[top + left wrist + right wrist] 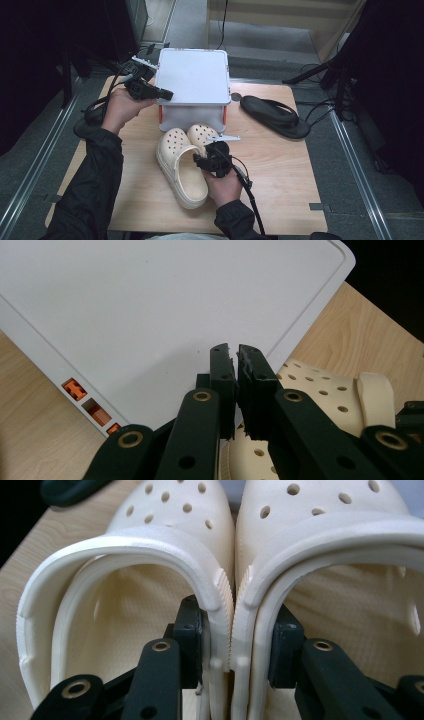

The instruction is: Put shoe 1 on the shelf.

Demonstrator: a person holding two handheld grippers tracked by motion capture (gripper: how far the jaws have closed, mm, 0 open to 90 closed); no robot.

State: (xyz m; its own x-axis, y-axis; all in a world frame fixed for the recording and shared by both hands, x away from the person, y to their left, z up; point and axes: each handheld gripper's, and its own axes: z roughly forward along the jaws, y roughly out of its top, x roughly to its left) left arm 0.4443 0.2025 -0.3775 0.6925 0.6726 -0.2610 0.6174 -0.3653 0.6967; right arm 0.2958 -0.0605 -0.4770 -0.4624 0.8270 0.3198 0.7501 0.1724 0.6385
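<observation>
Pinching the two touching inner walls of the clogs (232, 595), the right hand-held gripper (202, 161) has one jaw inside each shoe; both clogs sit on the bench (280, 165) before the box (194, 75). Jaws together, the left hand-held gripper (235, 352) hovers over the box lid.

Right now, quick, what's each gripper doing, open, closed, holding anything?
Left gripper: closed, nothing between the jaws, over the white box lid.
Right gripper: closed on the touching inner walls of the two cream clogs, one jaw inside each shoe.
</observation>
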